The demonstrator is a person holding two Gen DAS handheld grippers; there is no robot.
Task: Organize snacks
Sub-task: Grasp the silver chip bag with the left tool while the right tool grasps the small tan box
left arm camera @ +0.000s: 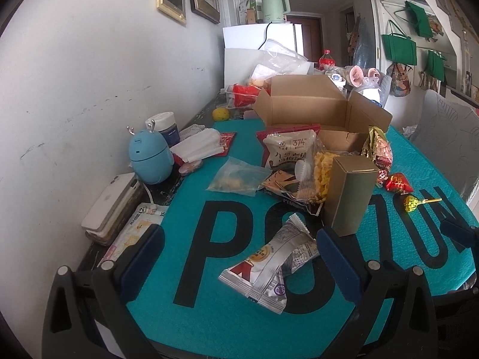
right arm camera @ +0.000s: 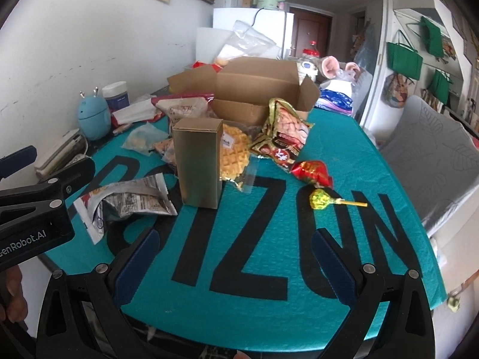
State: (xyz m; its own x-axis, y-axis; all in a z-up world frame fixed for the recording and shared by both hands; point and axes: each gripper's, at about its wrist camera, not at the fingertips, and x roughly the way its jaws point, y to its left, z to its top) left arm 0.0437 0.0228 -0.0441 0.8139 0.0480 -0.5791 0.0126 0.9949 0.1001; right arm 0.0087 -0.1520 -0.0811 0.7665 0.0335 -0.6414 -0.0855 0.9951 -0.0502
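A crumpled silver snack packet [left arm camera: 269, 264] lies on the teal mat [left arm camera: 209, 314] between the fingers of my open left gripper [left arm camera: 239, 257]; it also shows in the right wrist view [right arm camera: 128, 200]. Behind it stands an upright gold box [left arm camera: 348, 194] [right arm camera: 199, 161]. A waffle pack [right arm camera: 235, 152], a gold-and-red snack bag [right arm camera: 284, 131], a red candy [right arm camera: 312, 172] and a yellow lollipop [right arm camera: 323, 199] lie near it. An open cardboard box [left arm camera: 314, 104] [right arm camera: 260, 89] sits at the back. My right gripper [right arm camera: 235, 269] is open over bare mat.
A white wall runs along the left. By it stand a blue humidifier [left arm camera: 151, 158], a jar, tissues and a phone [left arm camera: 110, 206] on a stack. A grey chair [right arm camera: 434, 161] is at the table's right edge. A white fridge with a kettle [left arm camera: 274, 7] stands behind.
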